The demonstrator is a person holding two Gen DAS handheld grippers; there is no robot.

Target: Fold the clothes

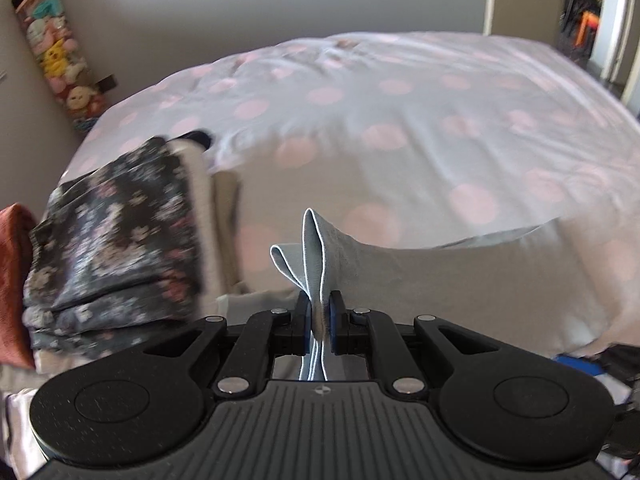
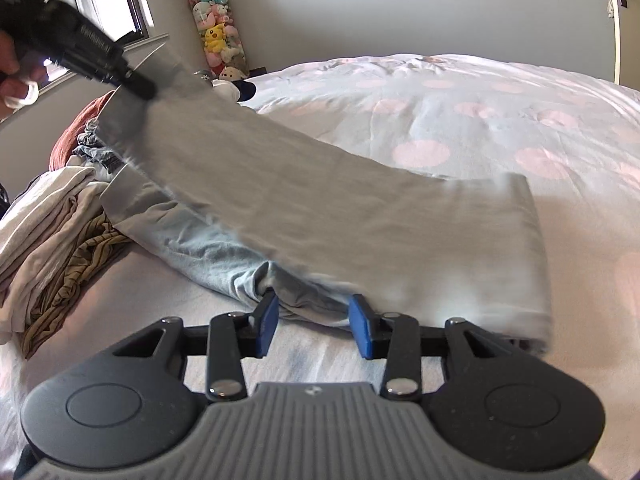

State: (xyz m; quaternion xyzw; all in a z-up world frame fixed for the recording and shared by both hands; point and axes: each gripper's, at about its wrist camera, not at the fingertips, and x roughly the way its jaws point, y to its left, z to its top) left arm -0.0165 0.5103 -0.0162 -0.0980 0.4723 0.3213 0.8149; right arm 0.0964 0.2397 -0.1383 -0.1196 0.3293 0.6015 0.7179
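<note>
The left gripper (image 1: pixel 319 312) is clenched on a bunched edge of the grey garment (image 1: pixel 320 256), its hemmed folds sticking up between the blue fingers (image 1: pixel 306 320) at the lower centre of the left wrist view. That view shows only this pinched corner and a grey span trailing right over the bed (image 1: pixel 440 120).

The right wrist view gives the whole picture: the garment (image 2: pixel 320 208) stretches in a long sheet from the upper left, where the left gripper (image 2: pixel 140 86) lifts one end in a person's hand (image 2: pixel 16 76), down to the lower right, where the other end lies flat on the bed (image 2: pixel 480 112). The right gripper (image 2: pixel 314 326) sits released at the garment's near edge, fingers (image 2: pixel 268 320) apart and pressing on nothing.

A floral stack (image 1: pixel 116 240) fills the left of the left wrist view. The right wrist view shows a pile of clothes (image 2: pixel 52 232) at left, and a tube of plush toys (image 2: pixel 218 32) at the wall.
</note>
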